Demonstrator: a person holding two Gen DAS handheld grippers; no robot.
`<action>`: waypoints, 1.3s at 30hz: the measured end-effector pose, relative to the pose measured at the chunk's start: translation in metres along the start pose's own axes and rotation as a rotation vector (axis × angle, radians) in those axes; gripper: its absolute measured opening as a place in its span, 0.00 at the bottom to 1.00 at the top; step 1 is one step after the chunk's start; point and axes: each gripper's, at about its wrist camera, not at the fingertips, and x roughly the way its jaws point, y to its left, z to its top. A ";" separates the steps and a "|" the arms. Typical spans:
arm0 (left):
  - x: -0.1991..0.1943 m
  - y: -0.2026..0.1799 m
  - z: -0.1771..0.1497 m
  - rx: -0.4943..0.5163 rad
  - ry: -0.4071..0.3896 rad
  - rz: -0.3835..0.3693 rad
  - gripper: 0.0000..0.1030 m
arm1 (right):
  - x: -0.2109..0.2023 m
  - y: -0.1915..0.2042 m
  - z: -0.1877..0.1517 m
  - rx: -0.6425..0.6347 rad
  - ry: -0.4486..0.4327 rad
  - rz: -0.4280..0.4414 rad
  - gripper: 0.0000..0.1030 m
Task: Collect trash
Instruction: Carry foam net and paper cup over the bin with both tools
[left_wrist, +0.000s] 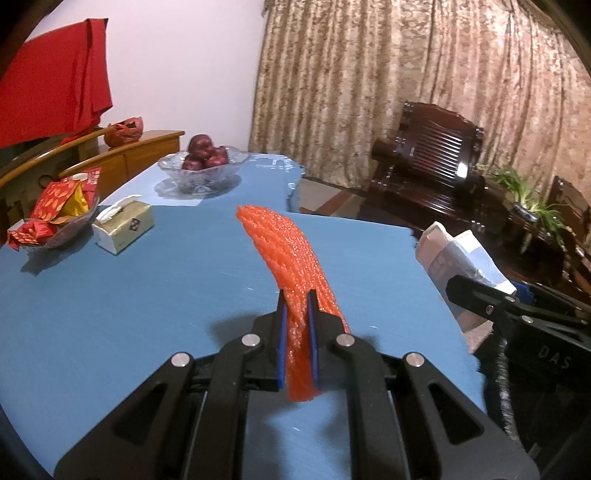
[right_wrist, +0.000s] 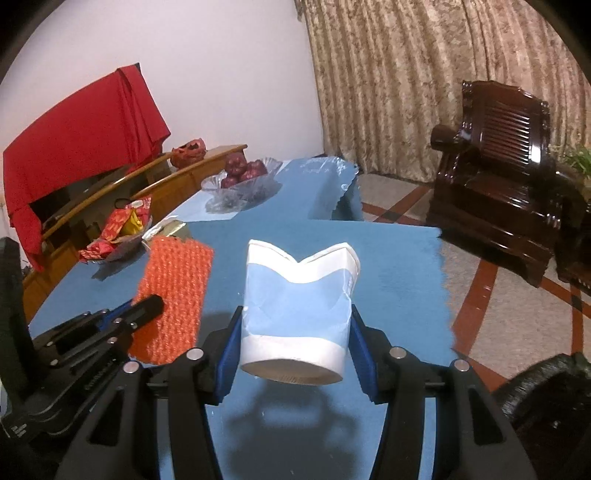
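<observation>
Blue table carries both loads above it: left gripper pinches orange foam net; right gripper, marked "DAS", clamps dented paper cup.

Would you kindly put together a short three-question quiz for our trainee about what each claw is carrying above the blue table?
1. True or false: the left claw is shut on the orange foam net.
2. Which item does the right claw grip? A) tissue box B) paper cup C) apple
3. Fill in: the glass bowl at the far end of the blue table holds dark red ____.

Key
1. True; its pads pinch the net's lower end.
2. B; the paper cup, its rim crumpled, sits between the pads, lifted clear of the table.
3. Apples.
</observation>
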 end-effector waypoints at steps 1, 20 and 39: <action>-0.003 -0.005 -0.001 0.005 -0.002 -0.007 0.09 | -0.010 -0.003 -0.002 -0.001 -0.006 -0.004 0.51; -0.063 -0.120 -0.020 0.124 -0.034 -0.200 0.09 | -0.129 -0.072 -0.044 0.050 -0.068 -0.149 0.51; -0.050 -0.231 -0.067 0.268 0.039 -0.409 0.08 | -0.196 -0.162 -0.097 0.184 -0.069 -0.364 0.51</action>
